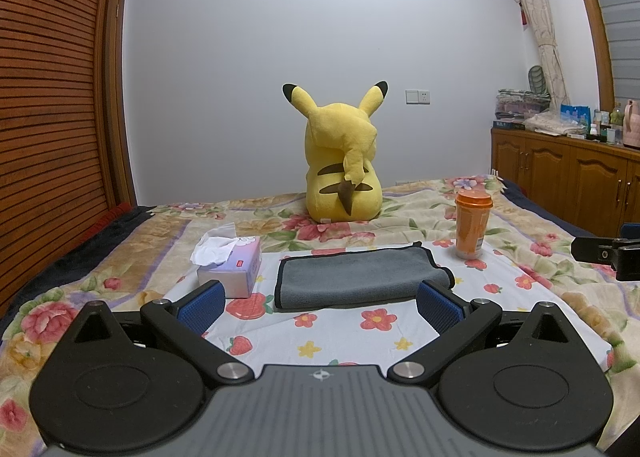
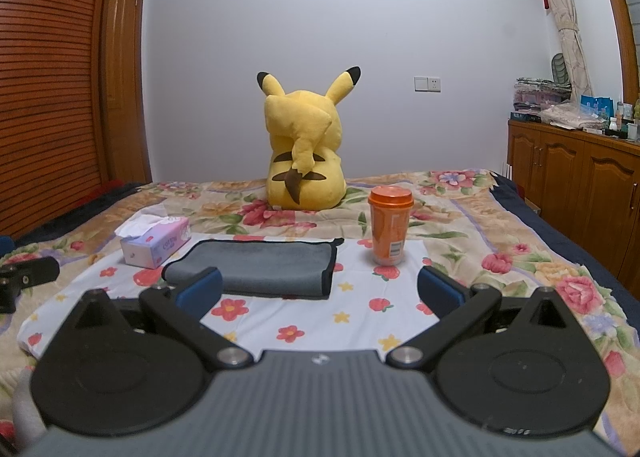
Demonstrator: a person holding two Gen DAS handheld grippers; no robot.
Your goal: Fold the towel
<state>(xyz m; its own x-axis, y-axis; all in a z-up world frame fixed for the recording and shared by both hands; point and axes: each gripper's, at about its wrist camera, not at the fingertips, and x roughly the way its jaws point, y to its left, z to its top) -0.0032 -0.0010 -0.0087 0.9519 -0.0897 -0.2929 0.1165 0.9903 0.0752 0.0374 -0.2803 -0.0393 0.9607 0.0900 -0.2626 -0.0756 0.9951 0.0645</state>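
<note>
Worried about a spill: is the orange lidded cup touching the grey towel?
Apart. The right wrist view shows flowered sheet between orange lidded cup and grey towel.

A matt, plush grey towel (image 1: pixel 356 277) is seen on a thin printed cotton-like sheet (image 1: pixel 344 337), beside a glossy cardboard tissue box (image 1: pixel 236 269), a smooth orange plastic cup (image 1: pixel 472 225) and varnished wooden cabinets (image 1: pixel 568 173).

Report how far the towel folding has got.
Done: the grey towel already lies doubled over on the flowered sheet, between the tissue box and the orange cup. In hand: nothing; the left claw and the right claw are both open, short of the towel. Left: any further fold, if one is wanted.
</note>
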